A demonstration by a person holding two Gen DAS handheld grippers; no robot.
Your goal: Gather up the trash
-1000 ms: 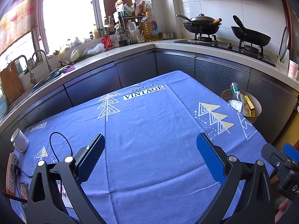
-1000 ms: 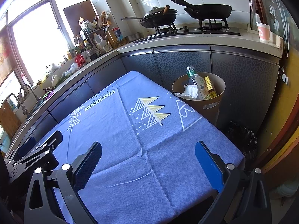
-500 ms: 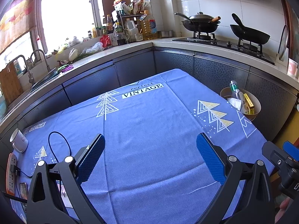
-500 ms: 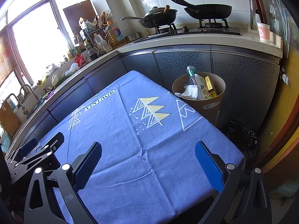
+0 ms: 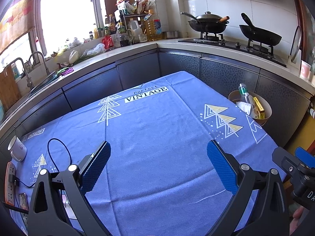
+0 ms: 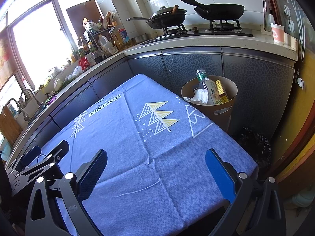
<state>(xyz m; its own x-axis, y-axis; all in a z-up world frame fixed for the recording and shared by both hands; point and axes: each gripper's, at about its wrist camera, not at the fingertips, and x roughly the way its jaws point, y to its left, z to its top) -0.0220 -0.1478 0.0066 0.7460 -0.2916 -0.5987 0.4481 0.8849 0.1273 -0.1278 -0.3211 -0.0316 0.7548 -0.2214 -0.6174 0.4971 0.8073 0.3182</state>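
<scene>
A tan round bin [image 6: 226,110] stands on the floor past the table's far right corner. It holds a clear bottle with a green cap [image 6: 206,84], a crumpled white tissue [image 6: 198,97] and a yellow box [image 6: 220,87]. The bin also shows in the left wrist view [image 5: 266,114]. My left gripper [image 5: 158,166] is open and empty above the blue tablecloth [image 5: 157,129]. My right gripper [image 6: 156,170] is open and empty over the table's near right part. Each gripper shows at the edge of the other's view.
A white mug [image 5: 16,149], a power strip [image 5: 9,181] with a black cable [image 5: 59,149] and a phone [image 5: 23,200] lie at the table's left end. Dark cabinets, a cluttered counter [image 5: 118,39], a sink and a stove with two pans [image 5: 216,23] ring the table. A black bag [image 6: 254,143] lies on the floor.
The left wrist view has tilted a little and pulled back. The right gripper has hardly moved. Both stay open.
</scene>
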